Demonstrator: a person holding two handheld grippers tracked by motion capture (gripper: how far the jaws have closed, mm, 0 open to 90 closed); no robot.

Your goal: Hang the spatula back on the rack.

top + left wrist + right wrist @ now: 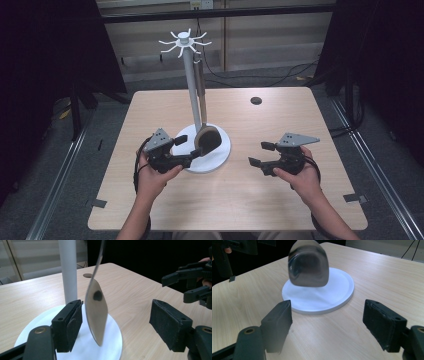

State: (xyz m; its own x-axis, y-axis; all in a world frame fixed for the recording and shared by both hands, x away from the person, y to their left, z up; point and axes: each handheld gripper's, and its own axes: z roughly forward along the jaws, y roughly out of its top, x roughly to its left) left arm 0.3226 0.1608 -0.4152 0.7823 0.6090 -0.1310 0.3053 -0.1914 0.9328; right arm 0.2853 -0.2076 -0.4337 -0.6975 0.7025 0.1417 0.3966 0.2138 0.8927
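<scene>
The spatula hung from the rack above its base, between the open left gripper jaws, untouched. Release looked done; next, back away. Right gripper open.

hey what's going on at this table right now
A person holds a black two-jaw gripper in each hand. A metal spatula hangs from the white hooked stand, its blade just above the stand's round base. The left gripper is open with the blade between its jaws, untouched. The right gripper is open and empty above the wooden table.
</scene>
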